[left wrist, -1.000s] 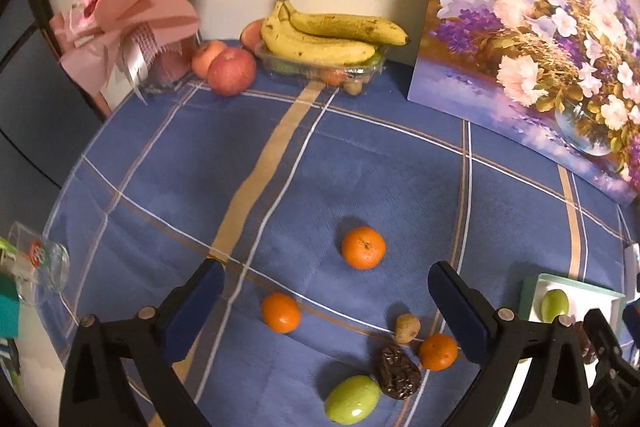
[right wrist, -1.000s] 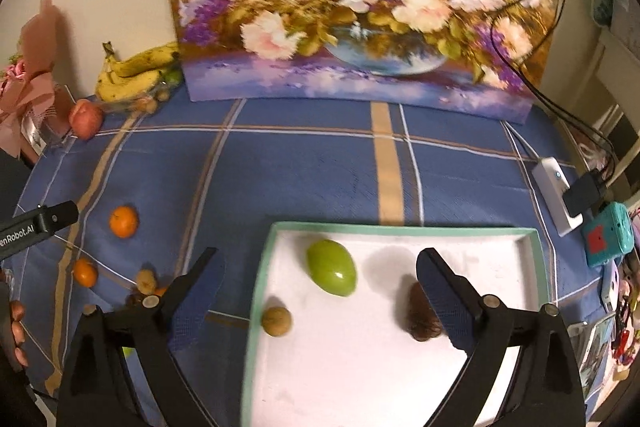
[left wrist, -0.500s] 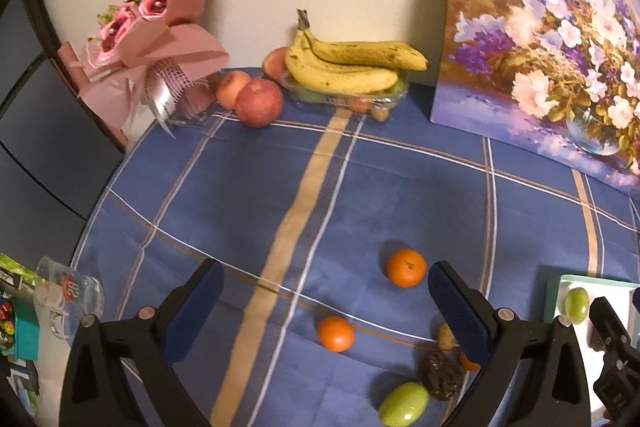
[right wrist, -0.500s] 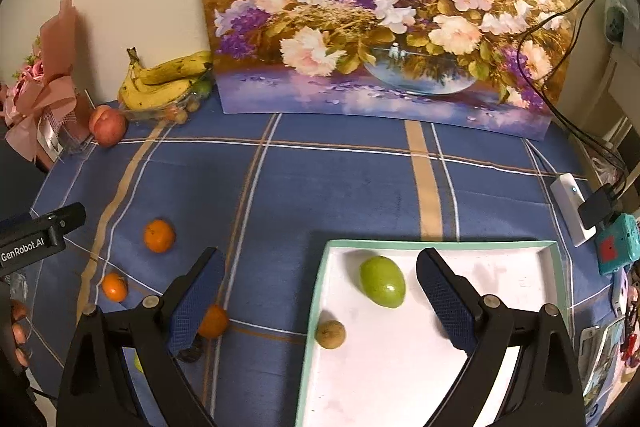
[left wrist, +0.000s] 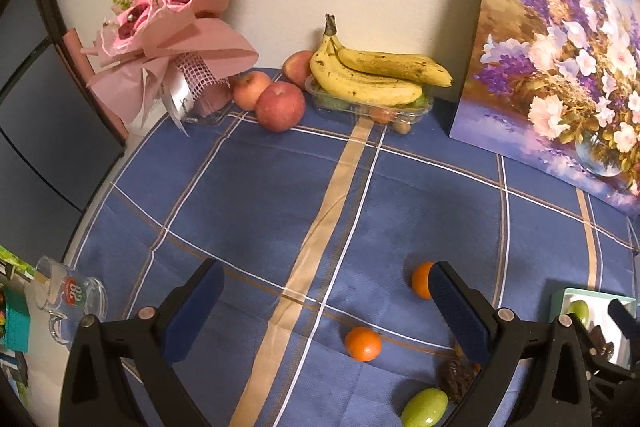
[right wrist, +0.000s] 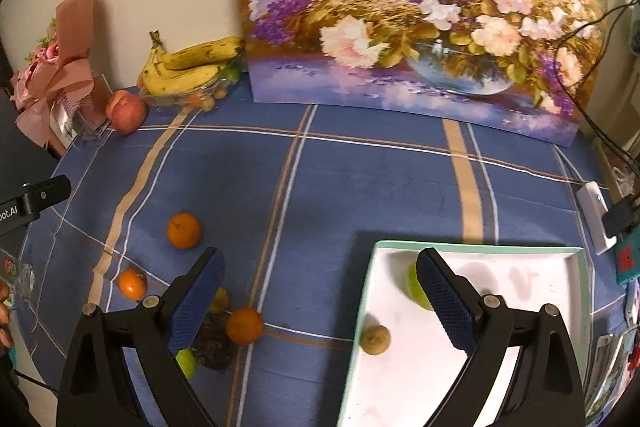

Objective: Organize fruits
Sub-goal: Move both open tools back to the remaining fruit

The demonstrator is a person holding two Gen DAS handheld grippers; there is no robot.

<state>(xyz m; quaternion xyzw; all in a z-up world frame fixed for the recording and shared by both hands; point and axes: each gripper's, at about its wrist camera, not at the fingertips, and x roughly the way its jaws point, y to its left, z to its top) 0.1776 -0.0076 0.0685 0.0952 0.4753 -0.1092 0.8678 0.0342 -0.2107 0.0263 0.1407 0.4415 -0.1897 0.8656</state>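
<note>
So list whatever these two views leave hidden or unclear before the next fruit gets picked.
- Green fruit in tray: right wrist view, half behind a finger of the right hand-held gripper.
- Dark fruit and small yellowish fruit: same view, partly behind the other finger.
- Orange: left wrist view, partly covered by the left hand-held gripper.
- Tray: left wrist view, mostly hidden.

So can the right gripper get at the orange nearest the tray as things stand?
Probably yes. The right gripper is open and empty, and the orange lies on bare cloth just beyond the tray edge, with only a dark fruit on its far side.
</note>
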